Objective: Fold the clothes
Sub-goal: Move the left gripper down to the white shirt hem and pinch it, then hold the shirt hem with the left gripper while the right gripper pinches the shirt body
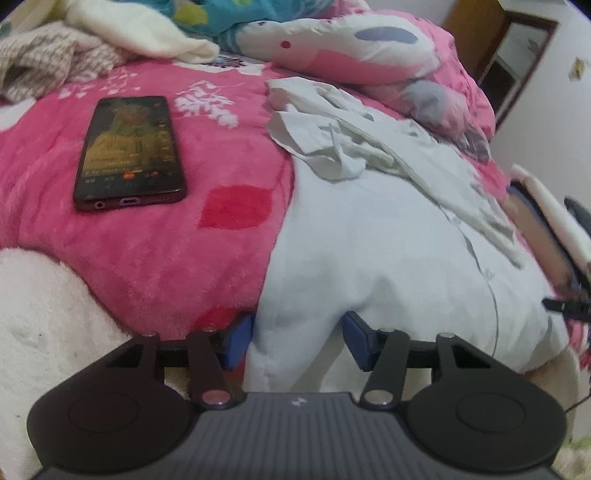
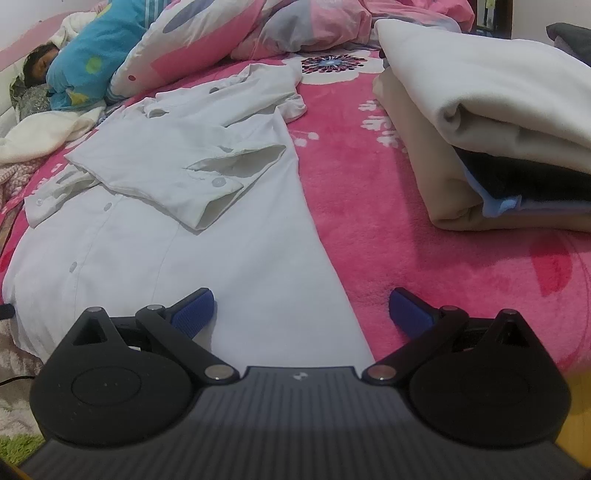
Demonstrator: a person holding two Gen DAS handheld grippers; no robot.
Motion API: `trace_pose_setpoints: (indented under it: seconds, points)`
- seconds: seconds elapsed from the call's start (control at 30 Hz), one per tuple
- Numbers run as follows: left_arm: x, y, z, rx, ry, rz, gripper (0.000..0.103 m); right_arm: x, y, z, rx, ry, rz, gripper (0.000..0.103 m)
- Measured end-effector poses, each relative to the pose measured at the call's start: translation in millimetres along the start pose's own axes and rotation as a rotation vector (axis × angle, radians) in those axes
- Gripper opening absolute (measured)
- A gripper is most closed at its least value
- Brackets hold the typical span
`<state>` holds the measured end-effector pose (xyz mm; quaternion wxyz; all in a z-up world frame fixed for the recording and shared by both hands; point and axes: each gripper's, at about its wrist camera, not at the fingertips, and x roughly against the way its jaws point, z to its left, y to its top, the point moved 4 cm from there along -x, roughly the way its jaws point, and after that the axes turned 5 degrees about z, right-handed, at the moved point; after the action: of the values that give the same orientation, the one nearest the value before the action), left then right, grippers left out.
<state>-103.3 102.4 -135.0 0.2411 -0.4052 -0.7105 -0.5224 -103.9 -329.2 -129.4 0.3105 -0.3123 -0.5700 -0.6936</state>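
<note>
A white button-up shirt [image 1: 369, 229] lies spread on the pink blanket [image 1: 166, 258], its sleeves folded in over the body. My left gripper [image 1: 297, 339] sits at the shirt's near left hem. Its blue pads [image 1: 240, 339] press on a raised bunch of cloth that puckers between them. In the right wrist view the same shirt [image 2: 166, 229] runs away from me, a cuffed sleeve lying across its front. My right gripper [image 2: 301, 314] stands open over the near right hem, one pad above the cloth, the other above the blanket [image 2: 406, 258].
A phone [image 1: 129, 151] with a lit screen lies on the blanket left of the shirt. A stack of folded clothes [image 2: 480, 147] stands at the right. Pillows and a quilt [image 2: 258, 33] lie at the far end, where a person [image 2: 37, 66] is lying.
</note>
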Motion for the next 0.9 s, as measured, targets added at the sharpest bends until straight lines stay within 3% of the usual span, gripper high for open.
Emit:
trace_pose_setpoints:
  seconds: [0.37, 0.77, 0.87, 0.9]
  points:
    - [-11.4, -21.1, -1.0, 0.006, -0.101, 0.064, 0.055, -1.7, 0.9, 2.5, -0.01, -0.019, 0.002, 0.102]
    - [-18.7, -24.6, 3.7, 0.025, -0.137, 0.026, 0.058, -1.6, 0.8, 2.3, -0.018, -0.013, 0.007, 0.102]
    - [-18.3, -24.9, 2.8, 0.022, -0.158, 0.04, 0.051, 1.2, 1.8, -0.9, -0.042, 0.018, 0.011, 0.102]
    - [-17.9, -25.3, 2.5, 0.018, -0.158, 0.04, 0.042, 3.7, 2.3, -2.9, -0.059, 0.038, 0.012, 0.102]
